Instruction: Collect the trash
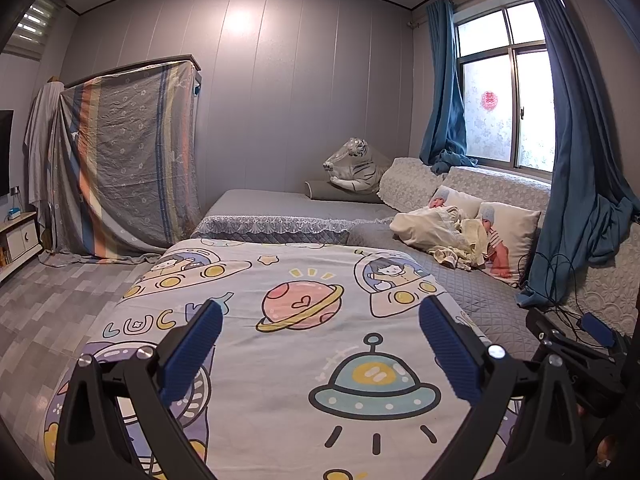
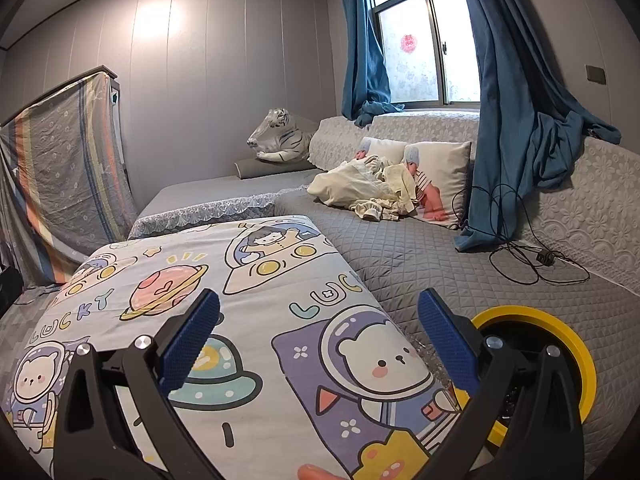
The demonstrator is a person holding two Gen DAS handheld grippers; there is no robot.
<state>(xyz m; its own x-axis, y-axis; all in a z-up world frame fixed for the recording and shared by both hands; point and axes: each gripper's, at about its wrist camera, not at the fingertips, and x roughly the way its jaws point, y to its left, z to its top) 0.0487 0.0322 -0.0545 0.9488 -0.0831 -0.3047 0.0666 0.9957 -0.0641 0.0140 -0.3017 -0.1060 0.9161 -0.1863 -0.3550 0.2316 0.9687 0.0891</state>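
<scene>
My left gripper (image 1: 320,344) is spread wide with nothing between its ribbed blue pads (image 1: 196,344), and my right gripper (image 2: 320,344) is spread the same way — both hover over the cartoon-print space blanket (image 2: 248,292). Just right of my right gripper's right finger sits a round bin with a yellow rim (image 2: 568,344) and a dark inside, resting on the grey quilted cover (image 2: 420,248); I judge that is where trash should go. What the trash itself is, I cannot tell: nothing clearly discardable shows on the blanket ahead of either gripper. Just below my right gripper's right finger there may be a crinkly clear film (image 2: 432,364) at the blanket's edge beside the bin — too unclear to be sure. If it is wrapper, I expect it light, slippery and easily crushed, best pinched at a raised fold. The rim looks hard, smooth plastic; the blanket soft and flat; far ahead lie a cream bundle of cloth (image 2: 360,188) and a plush white tiger (image 2: 280,136).
</scene>
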